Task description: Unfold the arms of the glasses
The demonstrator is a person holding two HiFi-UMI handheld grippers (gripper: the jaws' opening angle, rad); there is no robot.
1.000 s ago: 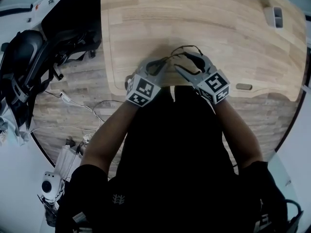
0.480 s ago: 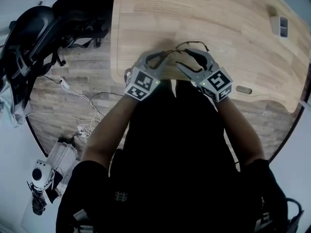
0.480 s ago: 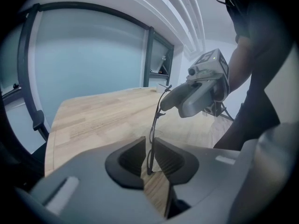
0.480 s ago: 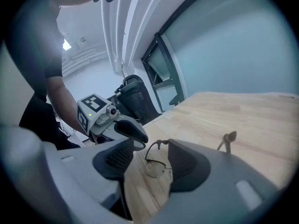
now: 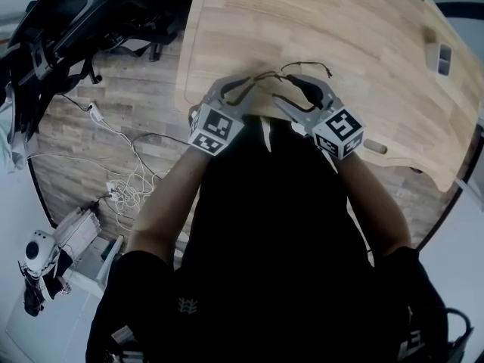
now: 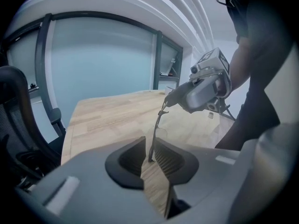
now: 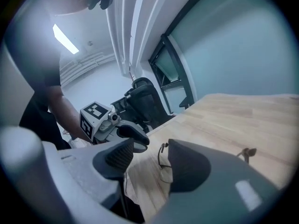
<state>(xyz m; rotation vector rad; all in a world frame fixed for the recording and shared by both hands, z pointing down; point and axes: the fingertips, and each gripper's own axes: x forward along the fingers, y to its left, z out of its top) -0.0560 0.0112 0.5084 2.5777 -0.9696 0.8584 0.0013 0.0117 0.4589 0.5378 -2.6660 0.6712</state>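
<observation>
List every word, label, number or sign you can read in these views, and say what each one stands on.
No readable word or number shows in any view.
Left cube: black-and-white square marker patterns only, no letters.
Right cube: the same, patterns only.
Pale emblem on the person's dark shirt: too small to read.

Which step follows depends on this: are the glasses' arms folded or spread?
One arm looks spread: it juts past the right claw, away from the glasses' front. Other: cannot tell.
</observation>
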